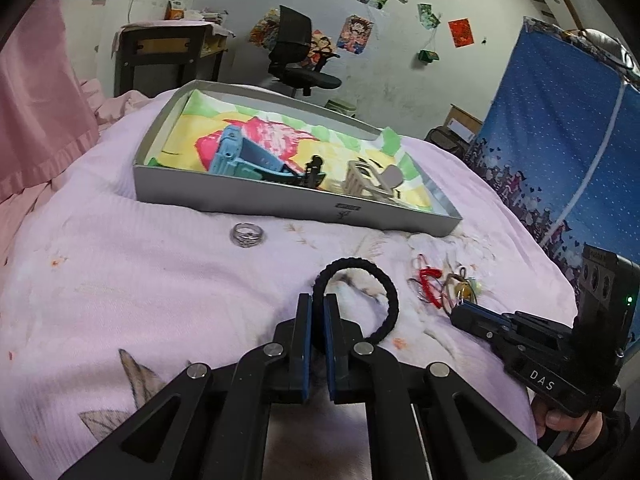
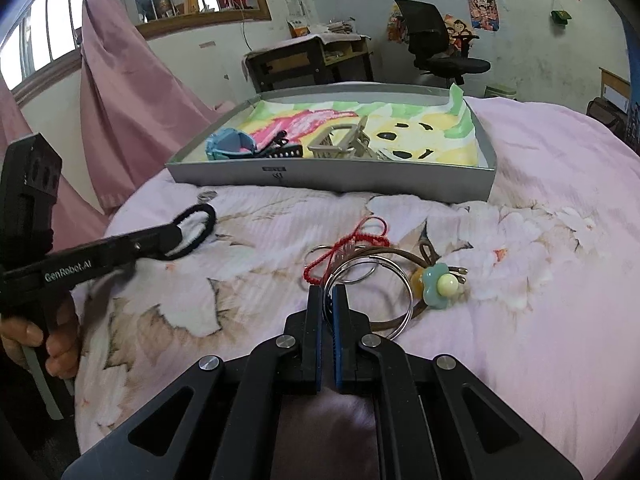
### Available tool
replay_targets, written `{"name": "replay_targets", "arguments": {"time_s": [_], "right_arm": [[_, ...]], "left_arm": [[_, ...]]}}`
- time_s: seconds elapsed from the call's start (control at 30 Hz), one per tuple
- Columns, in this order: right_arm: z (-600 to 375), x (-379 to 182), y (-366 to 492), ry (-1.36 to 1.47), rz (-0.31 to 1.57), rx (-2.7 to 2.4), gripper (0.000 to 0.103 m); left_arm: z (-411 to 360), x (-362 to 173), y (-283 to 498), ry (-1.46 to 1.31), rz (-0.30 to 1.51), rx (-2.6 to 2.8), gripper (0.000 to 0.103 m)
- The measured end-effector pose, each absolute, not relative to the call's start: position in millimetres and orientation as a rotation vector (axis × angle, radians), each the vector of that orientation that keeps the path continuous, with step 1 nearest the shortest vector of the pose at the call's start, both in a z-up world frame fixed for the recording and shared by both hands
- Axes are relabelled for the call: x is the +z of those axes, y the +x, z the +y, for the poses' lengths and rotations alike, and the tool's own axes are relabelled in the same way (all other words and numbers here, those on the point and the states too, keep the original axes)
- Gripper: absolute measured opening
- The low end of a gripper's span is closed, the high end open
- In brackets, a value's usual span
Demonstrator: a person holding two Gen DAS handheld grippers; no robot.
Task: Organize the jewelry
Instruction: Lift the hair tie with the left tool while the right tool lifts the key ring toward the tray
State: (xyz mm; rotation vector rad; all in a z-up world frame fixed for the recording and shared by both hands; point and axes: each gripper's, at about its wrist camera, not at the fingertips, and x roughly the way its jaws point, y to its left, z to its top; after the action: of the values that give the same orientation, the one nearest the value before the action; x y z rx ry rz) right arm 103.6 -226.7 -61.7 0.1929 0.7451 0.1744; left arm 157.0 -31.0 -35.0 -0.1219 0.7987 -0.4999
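Observation:
On the pink bedcover, my left gripper point(image 1: 318, 300) is shut on a black hair tie point(image 1: 386, 280), whose loop curls out to the right of the fingers. A silver ring point(image 1: 247, 235) lies ahead-left, near the grey tray point(image 1: 256, 200). The tray holds a blue watch point(image 1: 240, 156), a black clip point(image 1: 314, 170) and a beige hair claw point(image 1: 360, 180). My right gripper point(image 2: 328, 292) is shut on a thin silver bangle point(image 2: 411, 302) in a small pile. That pile includes a red cord bracelet point(image 2: 360, 240) and a green flower charm point(image 2: 438, 284). The left gripper point(image 2: 170, 242) shows at the left of the right wrist view.
The right gripper point(image 1: 456, 312) reaches in from the right beside the red bracelet point(image 1: 428, 276). A pink curtain point(image 2: 120, 100) hangs at the left and a blue cloth wardrobe point(image 1: 560, 120) stands at the right. A desk point(image 2: 312, 60) and office chair point(image 2: 440, 48) stand beyond the bed.

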Motion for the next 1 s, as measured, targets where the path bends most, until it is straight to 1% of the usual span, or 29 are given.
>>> {"name": "replay_targets", "arguments": {"time_s": [0.13, 0.3, 0.53, 1.0], "right_arm": [[-227.3, -59.0, 93.7, 0.229, 0.717, 0.2, 0.004], [-222.8, -62.1, 87.8, 0.234, 0.73, 0.212, 0.004], [-218.3, -49.0, 82.9, 0.206, 0.661, 0.214, 0.004], [-228.6, -16.5, 88.5, 0.224, 0.491, 0.208, 0.003]], "left_arm": [[-33.5, -33.3, 155.4, -0.117, 0.797, -0.507, 0.006], [-32.1, -32.7, 155.3, -0.131, 0.799, -0.506, 0.006], [-31.0, -27.0, 151.5, -0.139, 0.766, -0.522, 0.006], [-30.2, 0.8, 156.0, -0.208, 0.591, -0.531, 0.006]]}}
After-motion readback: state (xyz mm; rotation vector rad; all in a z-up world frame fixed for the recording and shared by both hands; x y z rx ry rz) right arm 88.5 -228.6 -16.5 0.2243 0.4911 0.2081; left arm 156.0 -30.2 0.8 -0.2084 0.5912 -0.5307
